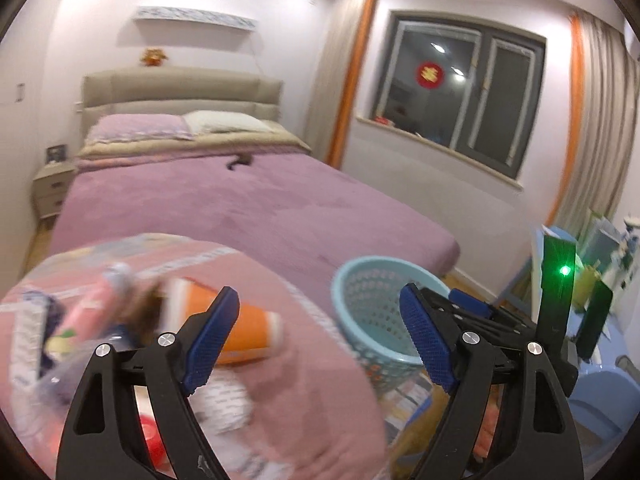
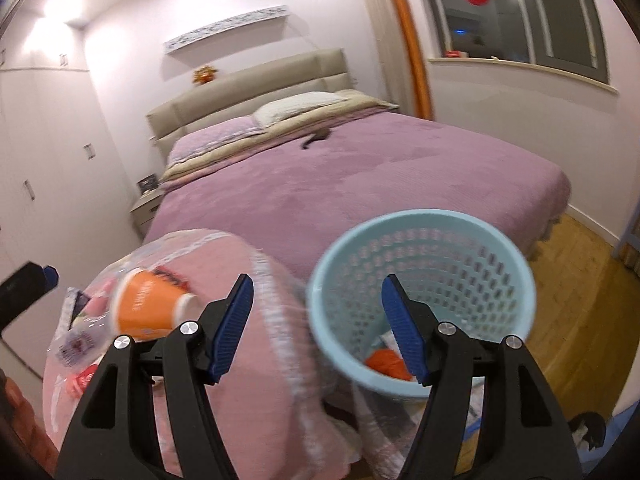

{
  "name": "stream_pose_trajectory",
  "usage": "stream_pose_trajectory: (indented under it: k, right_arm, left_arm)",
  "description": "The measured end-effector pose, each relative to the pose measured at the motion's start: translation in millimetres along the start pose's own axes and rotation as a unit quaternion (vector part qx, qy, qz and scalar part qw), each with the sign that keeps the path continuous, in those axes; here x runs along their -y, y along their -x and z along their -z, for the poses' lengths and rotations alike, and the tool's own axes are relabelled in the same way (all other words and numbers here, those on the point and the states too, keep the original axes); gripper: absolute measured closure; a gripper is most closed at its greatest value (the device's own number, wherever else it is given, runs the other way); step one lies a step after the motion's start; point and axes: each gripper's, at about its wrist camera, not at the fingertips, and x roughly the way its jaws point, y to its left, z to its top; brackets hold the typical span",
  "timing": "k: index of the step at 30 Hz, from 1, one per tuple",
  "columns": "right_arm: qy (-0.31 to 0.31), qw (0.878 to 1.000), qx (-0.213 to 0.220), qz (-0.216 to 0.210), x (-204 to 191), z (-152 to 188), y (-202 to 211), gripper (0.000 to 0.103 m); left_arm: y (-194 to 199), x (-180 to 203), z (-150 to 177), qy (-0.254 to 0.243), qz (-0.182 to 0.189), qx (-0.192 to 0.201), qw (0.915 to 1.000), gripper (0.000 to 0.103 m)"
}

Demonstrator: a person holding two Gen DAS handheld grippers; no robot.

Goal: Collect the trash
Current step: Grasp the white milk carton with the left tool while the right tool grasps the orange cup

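An orange paper cup (image 1: 248,334) lies on its side on a pink cloth-covered surface (image 1: 304,392) among blurred wrappers (image 1: 92,312); it also shows in the right wrist view (image 2: 148,306). A light blue mesh basket (image 2: 424,288) stands right of the surface with an orange item (image 2: 386,362) inside; it also shows in the left wrist view (image 1: 380,312). My left gripper (image 1: 320,340) is open and empty above the cloth edge. My right gripper (image 2: 316,326) is open and empty, its right finger over the basket.
A bed with a purple cover (image 2: 360,172) fills the middle ground. A nightstand (image 1: 52,188) stands at its left. A window (image 1: 460,92) and curtains are on the right wall. Wooden floor (image 2: 580,304) lies right of the basket. Blue furniture (image 1: 600,380) stands at the right.
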Motion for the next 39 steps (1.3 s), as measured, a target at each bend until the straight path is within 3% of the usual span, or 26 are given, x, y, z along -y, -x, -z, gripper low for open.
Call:
stream_pose_trajectory:
  k: [5,10,14,19,26,30,37,39]
  right_arm:
    - [0.028,0.999,-0.007,-0.028,-36.2,1.3,-5.9,0.04]
    - [0.076,0.996,-0.013,-0.05,-80.1,4.9,-14.0,0.04]
    - [0.111,0.991,-0.015,-0.069,-108.5,5.1,-21.5,0.032]
    - [0.137,0.987,-0.022,-0.081,-137.8,0.5,-40.1,0.03]
    - [0.147,0.984,-0.045,-0.084,-149.3,-6.0,-68.2,0.029]
    - [0.149,0.983,-0.056,-0.089,-152.4,-10.1,-82.9,0.029]
    - [0.148,0.979,-0.08,-0.117,-157.7,-15.0,-108.0,0.029]
    - [0.149,0.976,-0.09,-0.127,-158.6,-13.9,-117.3,0.029]
  left_arm:
    - [40.9,-41.2,-2.2,0.018,-0.064,0.03,0.9974,0.023]
    - [72.6,-98.2,1.1,0.055,-0.131,0.044,0.9889,0.02]
    - [86.2,-142.1,6.6,0.088,-0.17,0.035,0.9808,0.02]
    - [80.7,-193.4,19.8,0.096,-0.219,-0.007,0.9709,0.02]
    - [47.5,-247.8,46.1,0.122,-0.229,-0.079,0.9624,0.02]
    - [34.6,-261.6,58.6,0.13,-0.206,-0.108,0.9638,0.02]
    - [27.4,-271.0,68.5,0.15,-0.19,-0.1,0.965,0.021]
    - [28.5,-274.3,71.5,0.158,-0.181,-0.09,0.9665,0.032]
